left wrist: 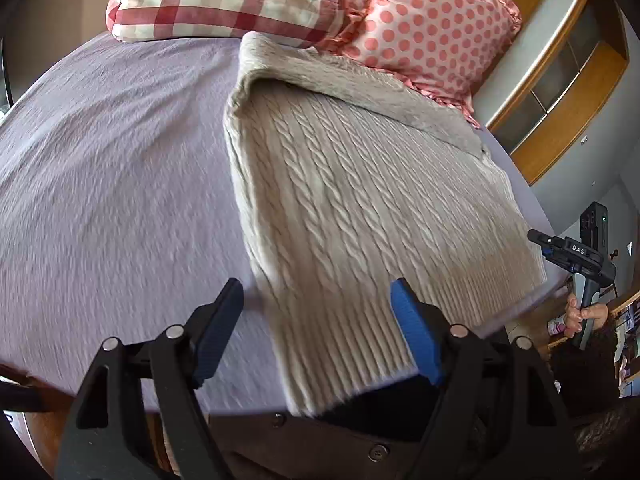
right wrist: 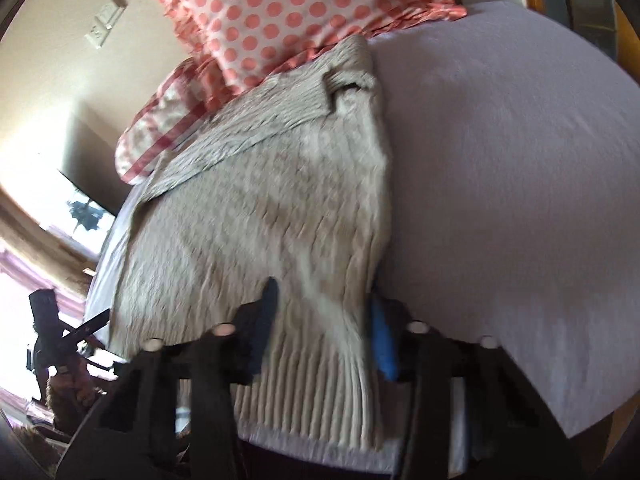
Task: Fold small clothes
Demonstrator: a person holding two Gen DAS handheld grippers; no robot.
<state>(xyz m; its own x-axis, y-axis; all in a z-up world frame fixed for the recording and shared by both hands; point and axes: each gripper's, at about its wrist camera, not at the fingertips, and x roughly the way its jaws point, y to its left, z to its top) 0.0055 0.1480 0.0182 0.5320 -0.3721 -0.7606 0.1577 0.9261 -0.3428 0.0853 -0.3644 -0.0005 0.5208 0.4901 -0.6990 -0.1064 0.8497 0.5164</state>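
Note:
A beige cable-knit sweater lies on the lilac bed sheet, its ribbed hem toward me and a sleeve folded across its far end. My left gripper is open just above the hem, its fingers straddling the sweater's left corner without holding it. In the right wrist view the same sweater lies ahead and my right gripper is open over the hem's right corner, cloth lying between the fingers. The right gripper also shows in the left wrist view, off the bed's right edge.
A red checked pillow and a pink polka-dot pillow lie at the head of the bed. Wooden shelving stands to the right. The bed's near edge is just below my left gripper.

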